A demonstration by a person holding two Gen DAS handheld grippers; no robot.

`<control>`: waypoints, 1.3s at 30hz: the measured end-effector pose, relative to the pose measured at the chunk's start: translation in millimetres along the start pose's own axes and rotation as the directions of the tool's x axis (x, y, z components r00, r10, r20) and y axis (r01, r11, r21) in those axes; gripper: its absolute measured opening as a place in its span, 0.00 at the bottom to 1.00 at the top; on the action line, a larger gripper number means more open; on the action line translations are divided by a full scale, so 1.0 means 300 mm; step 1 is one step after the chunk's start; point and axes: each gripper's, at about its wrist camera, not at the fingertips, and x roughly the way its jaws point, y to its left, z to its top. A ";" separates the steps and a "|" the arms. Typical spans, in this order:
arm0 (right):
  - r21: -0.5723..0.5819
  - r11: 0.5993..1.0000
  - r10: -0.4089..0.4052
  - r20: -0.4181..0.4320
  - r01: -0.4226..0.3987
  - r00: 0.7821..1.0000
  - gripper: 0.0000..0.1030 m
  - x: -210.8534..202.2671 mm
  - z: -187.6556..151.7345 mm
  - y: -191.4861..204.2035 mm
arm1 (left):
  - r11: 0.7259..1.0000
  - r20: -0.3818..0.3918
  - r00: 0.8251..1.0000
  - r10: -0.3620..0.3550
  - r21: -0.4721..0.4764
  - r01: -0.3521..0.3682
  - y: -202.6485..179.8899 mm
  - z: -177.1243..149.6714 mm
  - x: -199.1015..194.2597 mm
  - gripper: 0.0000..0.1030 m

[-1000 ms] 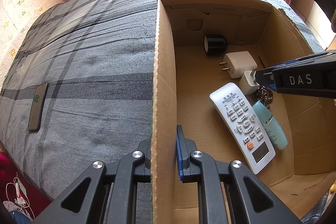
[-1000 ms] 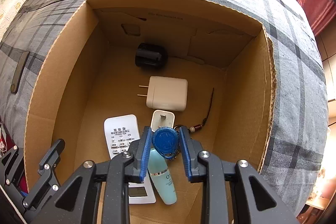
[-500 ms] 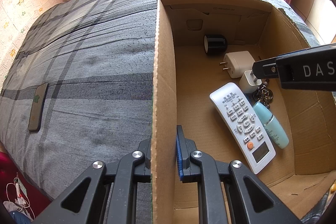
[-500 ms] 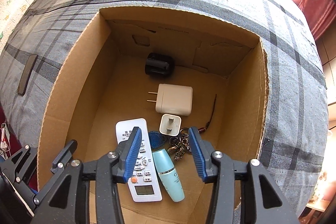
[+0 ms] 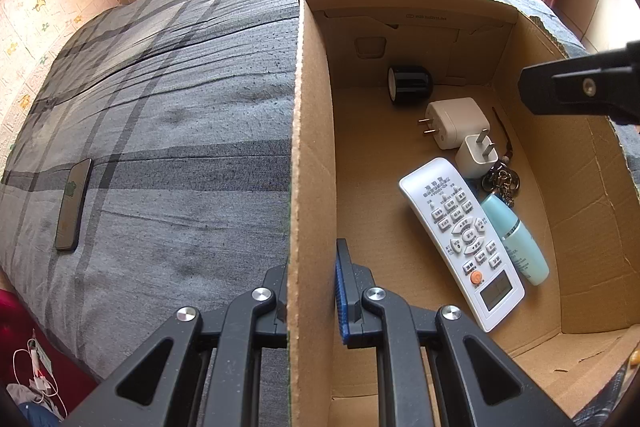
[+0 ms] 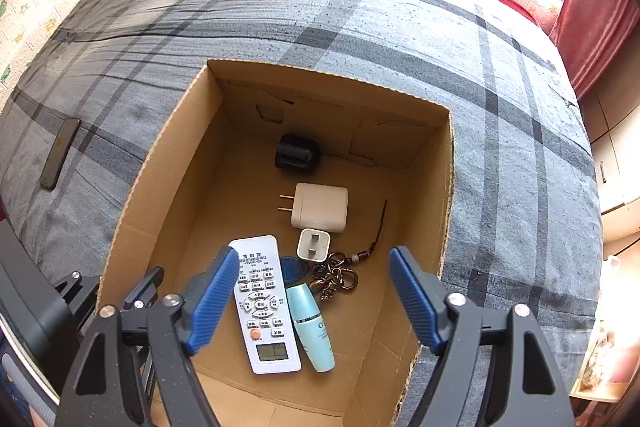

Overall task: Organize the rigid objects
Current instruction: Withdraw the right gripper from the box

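The cardboard box (image 6: 132, 195) already holds most of the rigid objects, so I judge the sorting close to finished: six things lie on its floor and one is left outside. Counted: one black cylindrical item (image 6: 298, 155) by the box's far wall; one large white charger (image 6: 320, 207) just in front of it; one small white plug (image 6: 314, 244) touching the charger's near edge; one key bunch with a blue fob (image 6: 294, 269) and a brown cord running toward the box's right wall; one white remote (image 6: 264, 303) and one pale teal bottle (image 6: 312, 327) lying side by side toward the box's near wall, the bottle's cap against the keys. What looks left to collect is one dark phone (image 6: 60, 153), flat on the grey plaid bed (image 6: 360, 11), near the bed's left edge and well apart from the box. The right gripper (image 6: 312, 301) hovers above the near part of the box with its blue pads spread wide and nothing between them. The left gripper (image 5: 312, 291) is clamped on the box's left wall, one finger outside and one inside, apparently steadying it. Judging from this, the remaining work is fetching the phone, which calls for the right tongs to cross over the left wall.
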 end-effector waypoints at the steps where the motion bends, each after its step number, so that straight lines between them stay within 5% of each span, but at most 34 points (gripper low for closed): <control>1: 0.005 1.000 -0.001 0.004 0.001 1.000 0.87 -0.009 -0.003 -0.003 | 1.000 0.000 1.000 0.001 0.001 -0.001 -0.001 0.000 0.000 0.15; 8: 0.030 1.000 -0.005 0.032 0.004 0.999 1.00 -0.057 -0.028 -0.024 | 1.000 0.001 1.000 0.004 0.003 -0.004 0.000 0.000 -0.004 0.15; 23: 0.099 0.995 0.000 0.070 -0.007 0.998 1.00 -0.136 -0.086 -0.097 | 1.000 0.000 1.000 0.014 0.003 -0.014 -0.001 0.006 -0.018 0.17; 25: 0.104 0.995 0.001 0.076 -0.008 0.997 1.00 -0.149 -0.092 -0.105 | 1.000 0.011 1.000 0.027 0.005 -0.028 -0.005 0.008 -0.033 0.29; 27: 0.104 0.995 0.000 0.082 -0.009 0.997 1.00 -0.163 -0.100 -0.110 | 0.999 0.023 0.999 0.032 -0.004 -0.031 -0.004 0.011 -0.053 0.56; 31: 0.107 0.994 0.001 0.100 -0.012 0.995 1.00 -0.196 -0.121 -0.119 | 0.999 0.055 0.998 0.036 -0.015 -0.035 -0.001 0.018 -0.110 0.62; 33: 0.109 0.994 0.001 0.109 -0.012 0.994 1.00 -0.215 -0.133 -0.124 | 0.999 0.054 0.998 0.038 -0.017 -0.037 -0.005 0.019 -0.134 0.80; 39: 0.107 0.994 -0.012 0.136 -0.003 0.991 1.00 -0.269 -0.172 -0.133 | 1.000 0.088 0.996 0.005 -0.002 -0.005 -0.035 0.015 -0.228 0.92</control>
